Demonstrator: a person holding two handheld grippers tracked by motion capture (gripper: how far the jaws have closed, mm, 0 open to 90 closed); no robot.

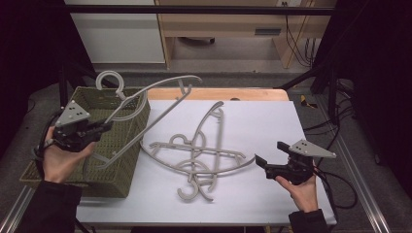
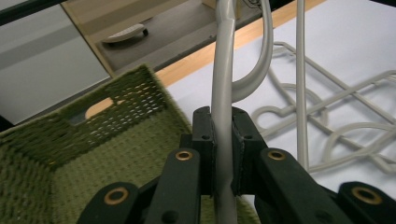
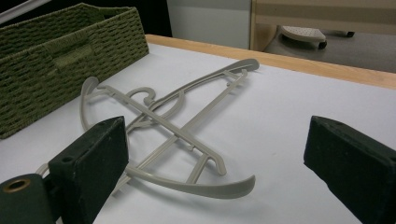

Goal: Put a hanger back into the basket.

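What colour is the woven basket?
Olive green. The basket shows best in the right gripper view.

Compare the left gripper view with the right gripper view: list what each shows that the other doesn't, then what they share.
Left gripper view: the left hand-held gripper shut on a grey plastic clothes hanger, above the inside of the green woven basket.

Right gripper view: the right hand-held gripper open, with nothing between its jaws.

Both: the basket, the white table surface and the grey hangers lying crossed on it.
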